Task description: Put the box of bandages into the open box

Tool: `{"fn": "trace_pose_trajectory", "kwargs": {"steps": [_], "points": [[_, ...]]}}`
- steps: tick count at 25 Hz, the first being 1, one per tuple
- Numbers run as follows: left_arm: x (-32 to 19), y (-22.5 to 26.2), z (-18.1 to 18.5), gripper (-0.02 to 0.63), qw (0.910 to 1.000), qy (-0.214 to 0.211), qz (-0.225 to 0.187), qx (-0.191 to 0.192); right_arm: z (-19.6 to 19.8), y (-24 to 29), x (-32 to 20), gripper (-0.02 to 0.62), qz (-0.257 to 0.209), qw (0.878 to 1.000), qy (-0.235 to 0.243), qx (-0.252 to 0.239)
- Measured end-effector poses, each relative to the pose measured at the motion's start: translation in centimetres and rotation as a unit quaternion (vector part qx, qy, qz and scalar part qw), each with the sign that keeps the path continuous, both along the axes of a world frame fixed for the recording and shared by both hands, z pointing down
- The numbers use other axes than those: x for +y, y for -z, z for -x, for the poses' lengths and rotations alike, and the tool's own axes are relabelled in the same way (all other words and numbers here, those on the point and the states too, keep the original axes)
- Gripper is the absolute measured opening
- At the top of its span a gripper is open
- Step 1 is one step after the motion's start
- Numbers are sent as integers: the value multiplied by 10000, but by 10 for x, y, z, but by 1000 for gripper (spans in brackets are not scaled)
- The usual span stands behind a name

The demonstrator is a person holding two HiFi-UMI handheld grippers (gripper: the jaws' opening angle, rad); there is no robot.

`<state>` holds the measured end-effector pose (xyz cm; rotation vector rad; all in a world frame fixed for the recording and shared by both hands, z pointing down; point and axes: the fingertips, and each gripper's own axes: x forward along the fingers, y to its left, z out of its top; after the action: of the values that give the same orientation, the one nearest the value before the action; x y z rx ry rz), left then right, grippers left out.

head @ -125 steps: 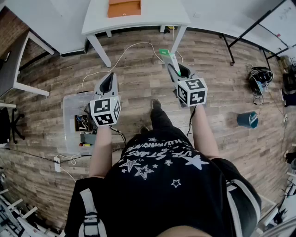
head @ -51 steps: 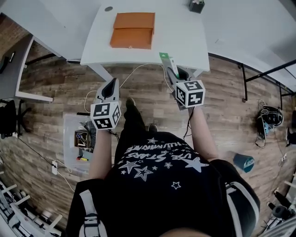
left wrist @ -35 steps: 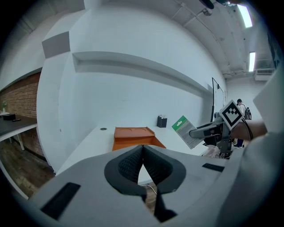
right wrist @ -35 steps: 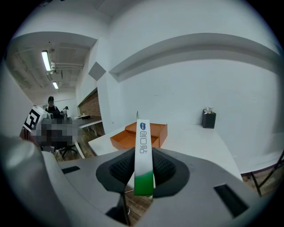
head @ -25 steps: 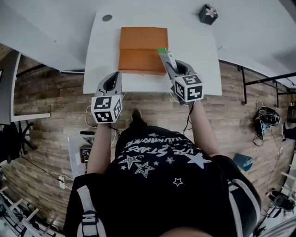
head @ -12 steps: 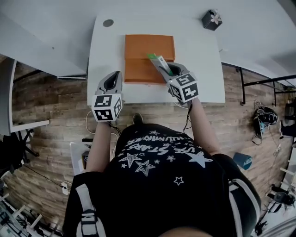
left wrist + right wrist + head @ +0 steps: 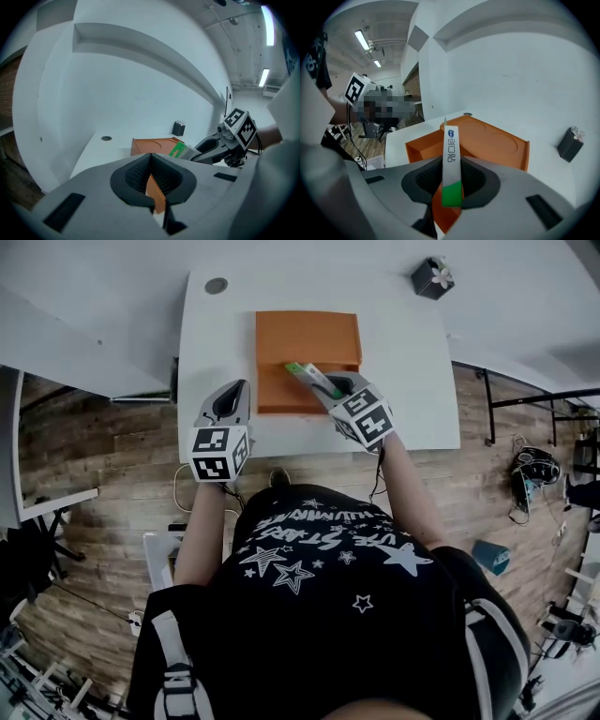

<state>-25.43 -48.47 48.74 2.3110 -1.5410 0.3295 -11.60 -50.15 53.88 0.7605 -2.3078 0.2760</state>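
An open orange box [image 7: 307, 351] lies on the white table [image 7: 408, 381]. My right gripper [image 7: 330, 388] is shut on a slim white-and-green box of bandages [image 7: 312, 380], held over the orange box's front right part. In the right gripper view the bandage box [image 7: 451, 154] stands on edge between the pads, with the orange box [image 7: 487, 140] just beyond. My left gripper [image 7: 231, 396] hovers over the table's front edge, left of the orange box, shut and empty. The left gripper view shows its jaws meeting, with the orange box [image 7: 154, 144] and the bandage box [image 7: 180, 150] ahead.
A small dark tissue holder [image 7: 432, 277] stands at the table's far right corner. A round cable hole [image 7: 217, 285] sits at the far left. A clear plastic bin [image 7: 155, 554] and a teal bin [image 7: 487, 556] are on the wooden floor.
The person has walked up to the table. The right gripper has swung left with the bandage box, from the table's front edge to over the orange box. The left gripper stayed level beside it.
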Motion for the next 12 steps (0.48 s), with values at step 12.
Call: {"fn": "trace_pose_trajectory", "kwargs": {"steps": [12], "points": [[-14,-19,22,20,9997,-106,216,44,31,-33,-7,110,204,9973,388,592]]}}
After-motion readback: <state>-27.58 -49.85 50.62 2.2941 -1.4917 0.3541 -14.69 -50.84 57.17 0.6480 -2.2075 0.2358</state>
